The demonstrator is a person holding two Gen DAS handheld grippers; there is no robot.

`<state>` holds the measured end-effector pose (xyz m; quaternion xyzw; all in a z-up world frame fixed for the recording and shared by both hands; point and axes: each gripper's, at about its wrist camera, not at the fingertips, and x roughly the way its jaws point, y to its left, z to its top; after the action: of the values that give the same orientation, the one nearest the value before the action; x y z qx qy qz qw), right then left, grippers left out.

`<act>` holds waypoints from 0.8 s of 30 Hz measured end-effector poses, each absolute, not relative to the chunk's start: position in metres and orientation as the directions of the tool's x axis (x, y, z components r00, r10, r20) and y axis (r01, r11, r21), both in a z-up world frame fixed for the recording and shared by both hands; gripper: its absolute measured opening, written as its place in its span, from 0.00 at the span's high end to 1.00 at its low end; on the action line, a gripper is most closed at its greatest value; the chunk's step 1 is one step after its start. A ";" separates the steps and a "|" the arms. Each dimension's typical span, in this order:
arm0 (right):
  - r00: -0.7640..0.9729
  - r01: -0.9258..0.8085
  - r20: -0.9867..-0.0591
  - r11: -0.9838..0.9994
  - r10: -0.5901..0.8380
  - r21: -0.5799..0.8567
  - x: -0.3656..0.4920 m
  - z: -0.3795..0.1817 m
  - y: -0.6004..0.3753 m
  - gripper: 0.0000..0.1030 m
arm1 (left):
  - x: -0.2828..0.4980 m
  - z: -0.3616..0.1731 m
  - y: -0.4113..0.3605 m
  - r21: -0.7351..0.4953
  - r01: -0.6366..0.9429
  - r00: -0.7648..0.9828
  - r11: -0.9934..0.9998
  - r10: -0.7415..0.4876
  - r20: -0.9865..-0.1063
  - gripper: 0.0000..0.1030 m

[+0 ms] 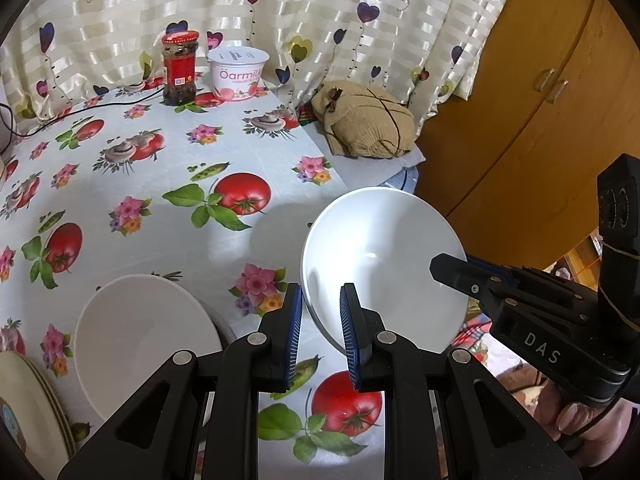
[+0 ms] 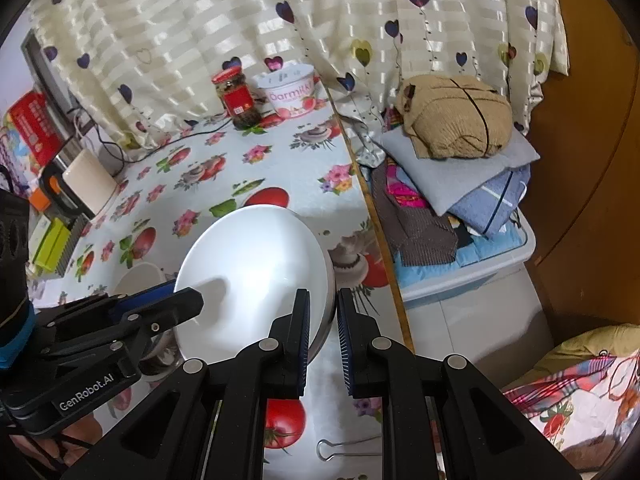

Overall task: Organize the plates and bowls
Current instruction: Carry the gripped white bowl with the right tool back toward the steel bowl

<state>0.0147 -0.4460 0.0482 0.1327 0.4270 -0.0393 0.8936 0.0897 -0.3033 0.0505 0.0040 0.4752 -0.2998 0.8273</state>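
Observation:
A white bowl (image 1: 384, 264) is held tilted above the tablecloth, its inside facing both cameras (image 2: 252, 276). My left gripper (image 1: 320, 320) has its jaws around the bowl's left rim. My right gripper (image 2: 323, 320) has its jaws around the bowl's right rim; in the left wrist view its finger (image 1: 452, 272) lies over the bowl's inside. A second white bowl (image 1: 144, 344) sits on the table at the lower left, on a plate. A stack of cream plates (image 1: 32, 412) lies at the far lower left.
A red-lidded jar (image 1: 180, 68) and a yogurt tub (image 1: 238, 74) stand at the table's back by the curtain. Folded clothes (image 2: 456, 120) sit on a bin right of the table. A cable, a white cup (image 2: 90, 184) and boxes lie at the left. A binder clip (image 2: 340, 448) lies near the front edge.

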 end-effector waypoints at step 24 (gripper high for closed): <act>0.667 0.099 -0.742 0.979 0.068 0.179 0.023 0.078 -0.401 0.87 | 0.087 0.078 -0.255 -0.281 0.443 0.452 0.852 -0.482 -0.751 0.80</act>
<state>0.0233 -0.4012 0.0781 0.1023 0.4082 -0.0085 0.9071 0.0875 -0.2550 0.0776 -0.0219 0.4478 -0.2716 0.8516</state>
